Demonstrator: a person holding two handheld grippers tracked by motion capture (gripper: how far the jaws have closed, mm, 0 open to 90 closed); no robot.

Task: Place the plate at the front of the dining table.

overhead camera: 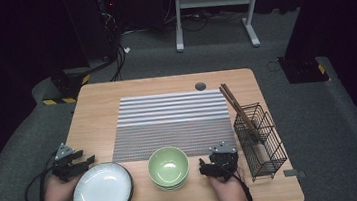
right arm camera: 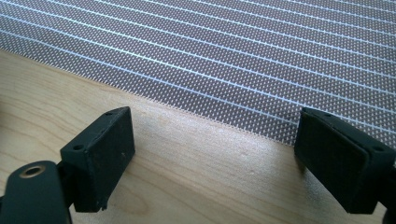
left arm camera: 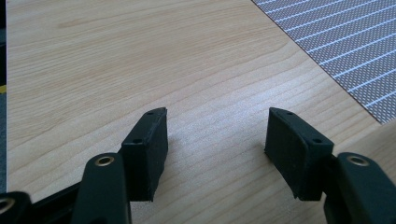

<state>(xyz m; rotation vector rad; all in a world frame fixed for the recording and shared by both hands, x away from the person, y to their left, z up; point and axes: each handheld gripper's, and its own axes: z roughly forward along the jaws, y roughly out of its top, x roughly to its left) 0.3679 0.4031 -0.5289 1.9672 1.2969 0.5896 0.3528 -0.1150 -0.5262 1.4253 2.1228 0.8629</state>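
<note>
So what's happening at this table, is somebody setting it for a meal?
A person holds a gripper in each hand at a wooden table. The left gripper sits open beside a white plate; the right gripper sits open next to stacked green bowls. Neither holds anything. A striped mat lies beyond them, and chopsticks stand in a wire rack on the right.

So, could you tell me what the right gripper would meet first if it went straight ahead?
Probably the striped mat: the open right gripper points across bare table at its near edge.
</note>
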